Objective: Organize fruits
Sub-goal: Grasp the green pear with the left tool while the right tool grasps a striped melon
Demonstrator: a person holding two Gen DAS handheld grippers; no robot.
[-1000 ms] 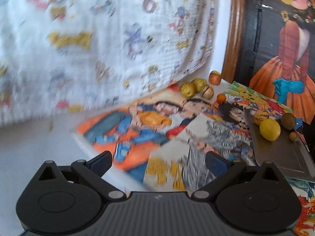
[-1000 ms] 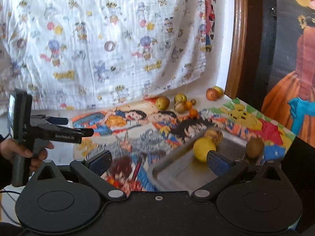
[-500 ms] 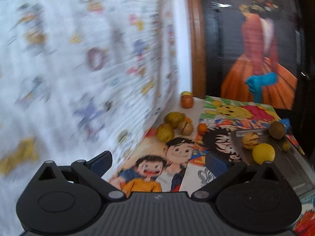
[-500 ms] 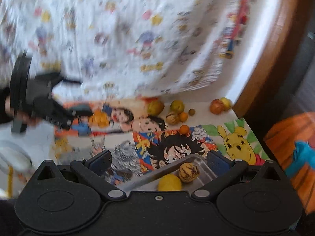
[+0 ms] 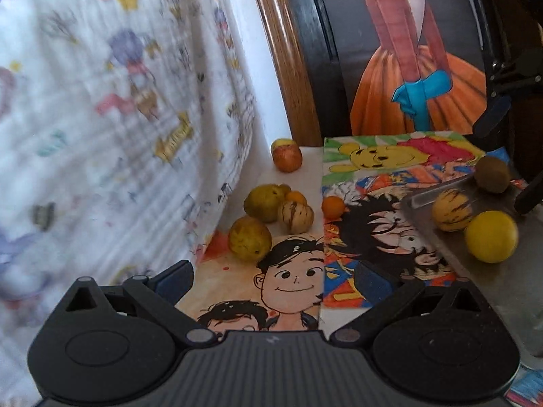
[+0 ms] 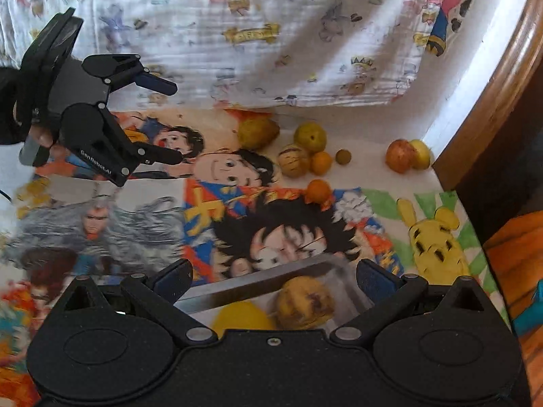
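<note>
Loose fruit lies by the cloth at the back of the table: two yellow-green pears (image 5: 250,239) (image 5: 266,201), a striped melon (image 5: 295,216), small oranges (image 5: 333,207) and an apple (image 5: 287,156). My left gripper (image 5: 275,276) is open and empty, a short way in front of the nearest pear. The metal tray (image 5: 424,196) on the right holds a lemon (image 5: 491,236), a striped fruit (image 5: 453,210) and a kiwi (image 5: 492,178). My right gripper (image 6: 276,276) hovers open over the tray's (image 6: 254,288) far rim. The right wrist view shows the left gripper (image 6: 173,122) open at the left.
Cartoon picture mats (image 6: 271,230) cover the table. A printed white cloth (image 5: 118,101) hangs along the left and back. A wooden frame (image 5: 285,68) and a dark panel with a painted figure (image 5: 417,68) stand at the far corner. A small brown fruit (image 6: 342,156) lies among the loose ones.
The left gripper has swung right and moved closer to the loose fruit by the cloth. The right gripper has tilted down over the tray. Both stay open.
</note>
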